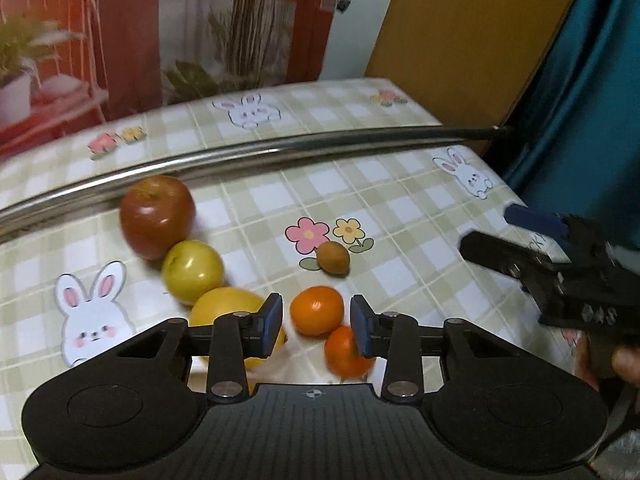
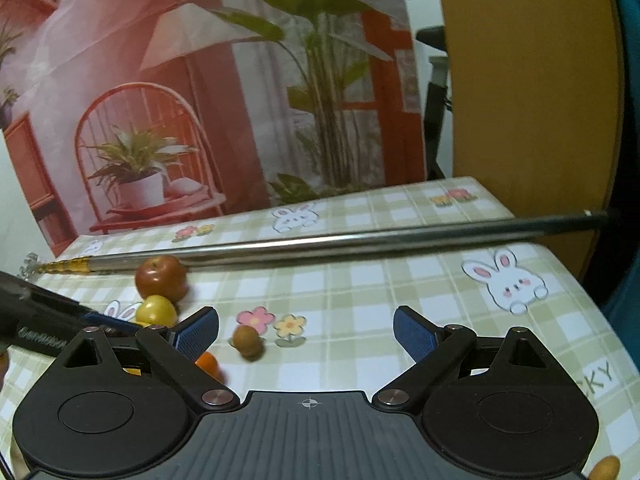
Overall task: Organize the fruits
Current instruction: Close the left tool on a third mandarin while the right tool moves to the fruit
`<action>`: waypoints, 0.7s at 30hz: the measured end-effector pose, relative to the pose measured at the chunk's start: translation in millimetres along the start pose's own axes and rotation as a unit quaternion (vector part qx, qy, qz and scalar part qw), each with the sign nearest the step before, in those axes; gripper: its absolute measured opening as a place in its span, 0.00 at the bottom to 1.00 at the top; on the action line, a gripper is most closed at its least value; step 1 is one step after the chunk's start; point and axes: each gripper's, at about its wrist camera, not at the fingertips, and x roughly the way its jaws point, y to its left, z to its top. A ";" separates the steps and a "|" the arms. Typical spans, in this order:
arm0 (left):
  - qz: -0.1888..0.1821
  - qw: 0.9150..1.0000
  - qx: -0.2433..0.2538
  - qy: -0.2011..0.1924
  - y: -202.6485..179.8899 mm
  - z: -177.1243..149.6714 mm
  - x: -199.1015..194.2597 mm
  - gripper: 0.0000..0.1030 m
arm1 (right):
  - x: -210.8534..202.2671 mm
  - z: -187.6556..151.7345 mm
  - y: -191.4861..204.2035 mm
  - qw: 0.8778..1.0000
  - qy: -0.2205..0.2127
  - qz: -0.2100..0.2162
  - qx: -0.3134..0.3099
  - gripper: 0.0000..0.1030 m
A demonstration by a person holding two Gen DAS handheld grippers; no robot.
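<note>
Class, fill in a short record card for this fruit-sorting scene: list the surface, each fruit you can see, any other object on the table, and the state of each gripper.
surface: table with checked bunny-and-flower cloth
red apple: next to the metal rod
yellow-green apple: in front of the red apple
lemon: partly behind the left gripper's finger
tangerines: one between the left gripper's fingers, another just nearer the camera
small brown fruit: apart, beside the flower print
metal rod: lying across the table
left gripper: open
right gripper: open, empty
</note>
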 end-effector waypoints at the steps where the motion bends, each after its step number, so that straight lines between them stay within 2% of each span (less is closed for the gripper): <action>1: -0.002 1.000 -0.004 0.010 0.3 3.2 5.9 0.38 | 0.7 -1.6 -3.2 1.000 0.001 -0.002 0.003 0.90; 5: -0.004 0.998 -0.025 0.057 3.5 15.5 27.4 0.37 | 1.4 -6.2 -14.1 1.000 0.001 -0.005 0.020 0.90; 9: 0.007 0.996 -0.021 0.082 1.2 23.3 39.3 0.38 | 2.7 -8.2 -22.8 0.999 0.000 -0.005 0.036 0.90; 16: 0.033 0.994 -0.010 0.101 -9.8 30.0 55.4 0.39 | 3.9 -12.7 -24.3 0.999 0.005 -0.002 0.040 0.90; 21: 0.063 0.992 0.024 0.109 -22.8 32.2 61.3 0.40 | 3.9 -12.8 -24.0 0.999 0.005 -0.002 0.042 0.90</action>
